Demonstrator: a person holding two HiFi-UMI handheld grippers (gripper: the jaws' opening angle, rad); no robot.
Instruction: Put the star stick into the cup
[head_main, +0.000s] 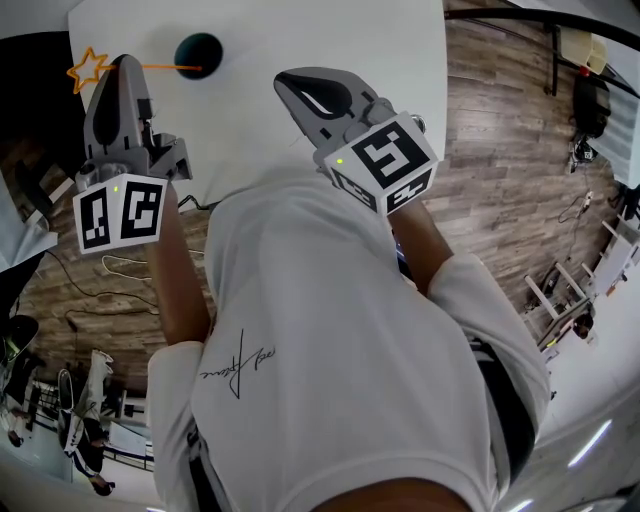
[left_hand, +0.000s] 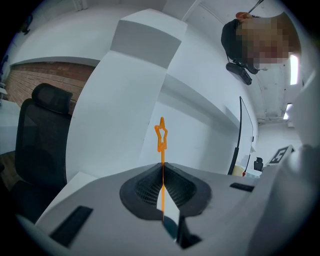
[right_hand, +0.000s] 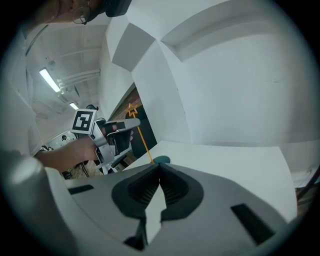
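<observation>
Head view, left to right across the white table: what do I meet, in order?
Star end of the star stick → left gripper, fingers shut on the stick → cup → right gripper, shut and empty.

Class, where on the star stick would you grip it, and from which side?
Grip the star stick on its thin straight shaft, just behind the star, coming square across it from the person's side. That leaves the plain end free to point at the cup. The left gripper is shut on it this way.
</observation>
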